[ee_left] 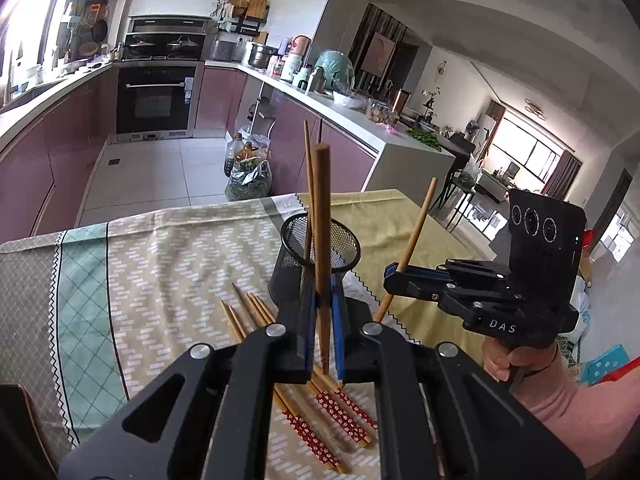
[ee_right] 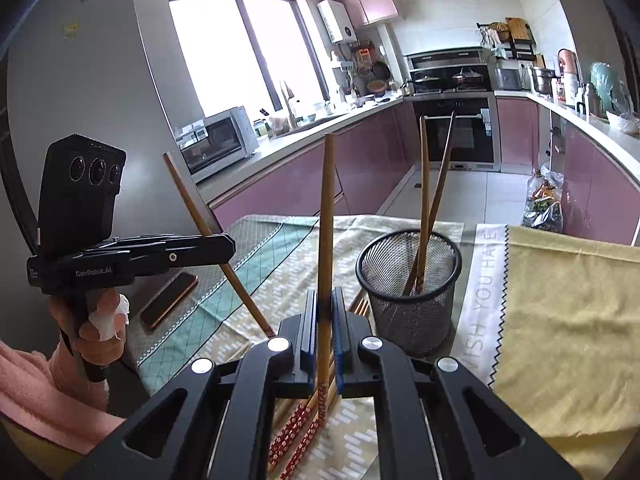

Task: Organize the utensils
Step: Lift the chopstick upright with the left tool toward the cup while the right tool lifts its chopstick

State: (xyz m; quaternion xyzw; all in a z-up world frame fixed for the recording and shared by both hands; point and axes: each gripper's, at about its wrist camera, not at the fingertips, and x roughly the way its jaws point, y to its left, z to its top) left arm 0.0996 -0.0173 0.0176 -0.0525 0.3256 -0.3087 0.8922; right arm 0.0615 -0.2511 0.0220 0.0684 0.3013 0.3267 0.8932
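Kitchen | patterned tablecloth (ee_left: 168, 248) | both grippers' fingers (ee_left: 303, 320) each pinching one chopstick (ee_left: 321, 240)

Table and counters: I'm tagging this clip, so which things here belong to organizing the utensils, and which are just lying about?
Part of the job:
- left gripper, shut on a chopstick
- right gripper, shut on another chopstick
- mesh cup with two chopsticks in it
- loose chopsticks on the tablecloth

Just lying about:
- phone
- yellow cloth
- microwave
- pots on the stove
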